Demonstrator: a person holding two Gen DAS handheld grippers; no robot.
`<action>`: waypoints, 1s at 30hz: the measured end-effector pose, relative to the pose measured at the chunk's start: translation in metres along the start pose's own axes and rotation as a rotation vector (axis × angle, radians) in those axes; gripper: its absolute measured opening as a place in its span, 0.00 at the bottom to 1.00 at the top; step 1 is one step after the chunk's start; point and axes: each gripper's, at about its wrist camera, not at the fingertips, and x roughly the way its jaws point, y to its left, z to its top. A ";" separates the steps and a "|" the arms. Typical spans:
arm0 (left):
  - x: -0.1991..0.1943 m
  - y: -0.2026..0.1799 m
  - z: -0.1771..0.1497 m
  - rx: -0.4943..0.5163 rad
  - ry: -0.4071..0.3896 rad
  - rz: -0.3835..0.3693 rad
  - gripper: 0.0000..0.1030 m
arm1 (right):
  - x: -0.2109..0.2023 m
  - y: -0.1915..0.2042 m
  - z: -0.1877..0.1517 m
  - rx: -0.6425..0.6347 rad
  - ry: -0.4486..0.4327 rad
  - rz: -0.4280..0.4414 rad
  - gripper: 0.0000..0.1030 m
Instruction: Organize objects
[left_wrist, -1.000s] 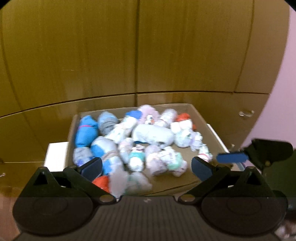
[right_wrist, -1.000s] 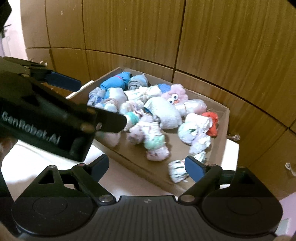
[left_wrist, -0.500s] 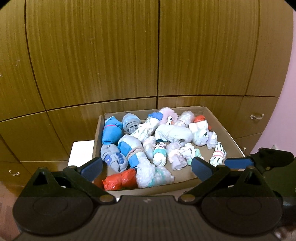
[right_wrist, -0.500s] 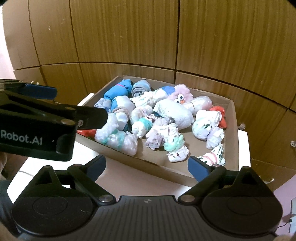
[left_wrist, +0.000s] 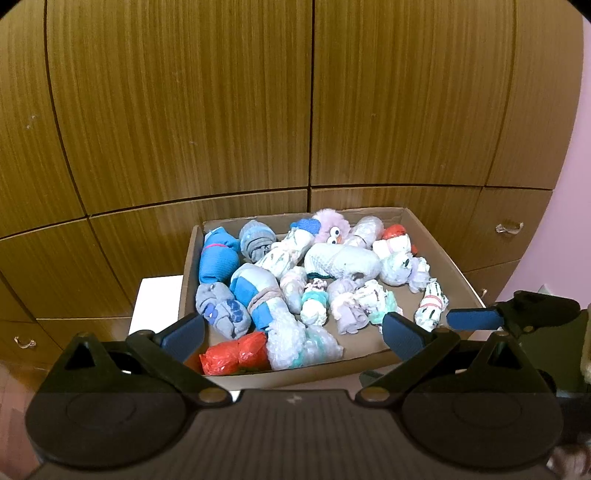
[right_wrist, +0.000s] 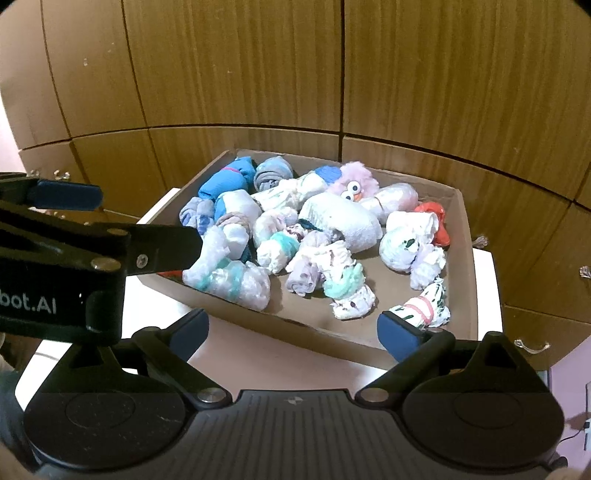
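Brown cardboard box (right_wrist: 463, 236) on white desk (right_wrist: 236, 343), full of rolled sock bundles (right_wrist: 347, 221). Left tool (left_wrist: 293, 332) and right tool (right_wrist: 291, 328) both spread apart, empty, before box; right jaws have just been opening. Risk: wide jaws catch two touching bundles together.

Both my grippers, left (left_wrist: 293, 334) and right (right_wrist: 291, 332), angled downward, jaws wide apart, right's freshly opened, nothing between.

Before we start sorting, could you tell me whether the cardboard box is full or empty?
Fairly full: the cardboard box holds many rolled sock bundles, with bare floor only along its near side.
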 end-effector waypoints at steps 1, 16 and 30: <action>0.001 0.000 0.000 0.001 0.001 0.004 0.99 | 0.000 0.000 0.000 0.004 0.000 -0.001 0.98; 0.013 0.001 0.001 0.014 0.022 0.018 0.99 | -0.002 -0.009 0.001 0.039 -0.014 -0.010 0.99; 0.021 -0.003 0.005 0.035 0.040 0.019 0.99 | -0.004 -0.009 0.002 0.048 -0.029 -0.009 0.99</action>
